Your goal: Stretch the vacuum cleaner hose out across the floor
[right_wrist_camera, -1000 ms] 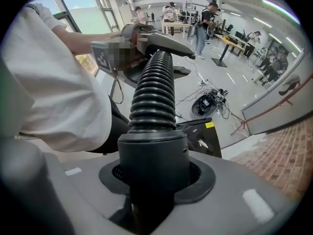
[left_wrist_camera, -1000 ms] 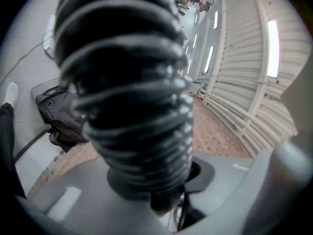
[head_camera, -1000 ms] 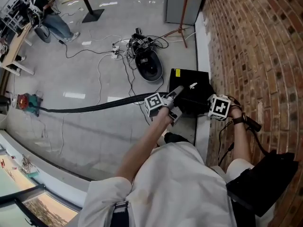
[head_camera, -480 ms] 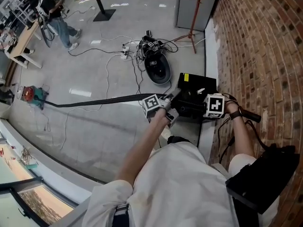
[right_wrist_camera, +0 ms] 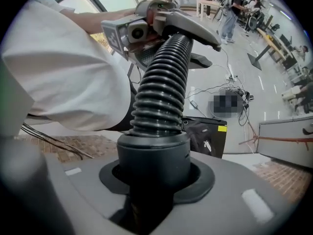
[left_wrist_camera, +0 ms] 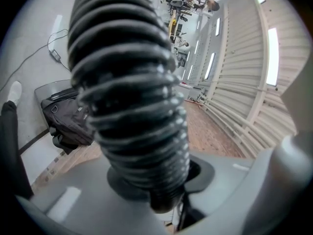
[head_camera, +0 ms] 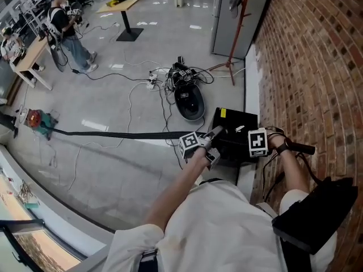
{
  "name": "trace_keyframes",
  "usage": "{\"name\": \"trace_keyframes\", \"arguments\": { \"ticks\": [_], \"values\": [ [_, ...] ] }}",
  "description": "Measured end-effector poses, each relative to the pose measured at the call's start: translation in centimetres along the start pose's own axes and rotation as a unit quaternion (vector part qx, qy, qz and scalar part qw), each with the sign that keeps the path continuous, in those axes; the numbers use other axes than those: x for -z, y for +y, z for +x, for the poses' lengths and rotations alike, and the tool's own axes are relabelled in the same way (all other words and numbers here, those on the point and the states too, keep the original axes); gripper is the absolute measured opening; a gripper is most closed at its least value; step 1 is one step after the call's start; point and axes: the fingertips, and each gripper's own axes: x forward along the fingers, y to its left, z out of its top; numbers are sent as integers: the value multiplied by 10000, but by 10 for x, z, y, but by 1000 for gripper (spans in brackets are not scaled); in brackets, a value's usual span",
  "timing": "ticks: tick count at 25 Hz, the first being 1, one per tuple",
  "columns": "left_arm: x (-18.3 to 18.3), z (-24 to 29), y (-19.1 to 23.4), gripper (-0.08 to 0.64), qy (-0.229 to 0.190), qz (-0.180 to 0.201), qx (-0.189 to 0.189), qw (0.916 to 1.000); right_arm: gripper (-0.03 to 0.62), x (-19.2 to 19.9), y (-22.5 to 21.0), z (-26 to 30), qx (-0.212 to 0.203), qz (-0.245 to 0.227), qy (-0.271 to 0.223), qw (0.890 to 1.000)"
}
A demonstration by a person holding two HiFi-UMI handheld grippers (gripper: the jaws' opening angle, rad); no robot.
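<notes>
A black ribbed vacuum hose (head_camera: 113,134) runs across the grey floor from a red and green floor piece (head_camera: 36,119) at the left to my grippers. The left gripper (head_camera: 213,135) is shut on the ribbed hose (left_wrist_camera: 127,82), which fills its view. Just to its right, by the brick wall, the right gripper (head_camera: 249,141) is shut on the hose's smooth end cuff (right_wrist_camera: 152,155). The short ribbed stretch (right_wrist_camera: 161,87) between the two curves up to the left gripper (right_wrist_camera: 161,21) in the right gripper view.
A black case with a yellow label (head_camera: 235,123) lies under my grippers beside the brick wall (head_camera: 312,67). A black oval device (head_camera: 189,101) with tangled cables (head_camera: 161,78) lies beyond it. A red stand (head_camera: 238,27), grey cabinet (head_camera: 232,10), tables and people (head_camera: 68,27) are further off.
The hose on the floor has gone from a sagging curve to a nearly straight line. Both grippers kept their hold and drifted slightly right and down in the view.
</notes>
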Motion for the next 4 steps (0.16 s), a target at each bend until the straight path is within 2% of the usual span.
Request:
{"name": "trace_keyframes", "arguments": {
  "ticks": [4],
  "values": [
    [1, 1, -11, 124, -19, -34, 87, 10000, 183, -3, -2, -13, 73, 202, -372, 9991]
  ]
}}
